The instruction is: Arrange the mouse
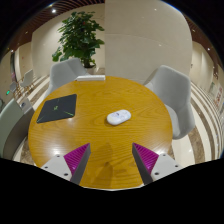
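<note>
Mouse (119,117) sits white on the round wooden surface (90,140), 12 o'clock from the tool (111,160), well beyond it. Tool fingers spread apart, empty. Laptop (57,108) at 10 o'clock, probably closed. Best approach: go straight forward, drop low, straddle the mouse's sides squarely.

The round table (95,105) has a wooden top, smooth and lightly glossy, with pale reflections on its grain. The mouse (119,117) looks like smooth white plastic with a soft sheen. The laptop (57,109) has a dark grey matt lid. The chairs (172,88) look like pale, smooth moulded plastic. The finger pads (78,156) are magenta and ribbed.
</note>
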The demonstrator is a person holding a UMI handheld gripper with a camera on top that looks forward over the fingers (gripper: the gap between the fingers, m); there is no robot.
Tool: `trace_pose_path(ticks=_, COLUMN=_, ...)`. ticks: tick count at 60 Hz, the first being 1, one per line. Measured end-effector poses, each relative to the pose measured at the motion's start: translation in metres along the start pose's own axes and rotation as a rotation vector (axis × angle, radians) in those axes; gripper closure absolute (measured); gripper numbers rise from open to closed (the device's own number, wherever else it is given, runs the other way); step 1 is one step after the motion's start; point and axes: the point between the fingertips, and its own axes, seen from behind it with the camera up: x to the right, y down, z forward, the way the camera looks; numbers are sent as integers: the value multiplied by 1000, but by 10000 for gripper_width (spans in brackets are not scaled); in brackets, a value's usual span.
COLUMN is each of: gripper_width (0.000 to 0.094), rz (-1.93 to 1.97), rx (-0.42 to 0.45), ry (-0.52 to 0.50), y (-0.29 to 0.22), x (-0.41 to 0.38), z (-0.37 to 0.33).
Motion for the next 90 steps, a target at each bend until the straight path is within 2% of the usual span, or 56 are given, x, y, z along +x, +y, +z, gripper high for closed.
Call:
trace_pose_path(ticks=21, gripper_width=70, rz=55, rx=31, ry=23, y=-20, x=-13, z=71)
trace_pose_path(ticks=40, gripper_width=64, rz=100, rx=13, ry=77, y=-39, x=1, z=150)
trace_pose_path(ticks=61, gripper_width=72, rz=69, rx=28, ry=76, y=-74, x=4, z=190)
trace_pose_path(ticks=70, gripper_width=193, rz=49, rx=33, ry=56, y=-82, x=1, z=198)
trace_pose_path(ticks=75, gripper_width=453, rz=41, rx=37, ry=49, y=-85, x=1, z=201)
trace_pose_path(ticks=77, gripper_width=452, rz=38, rx=35, ry=50, y=-85, x=0, z=201)
trace_pose_path(ticks=83, gripper_width=539, rz=13, rx=28, ry=70, y=-88, x=2, z=200)
trace_pose_path(ticks=90, gripper_width=553, rz=51, rx=34, ry=47, y=-109, x=-18, z=187)
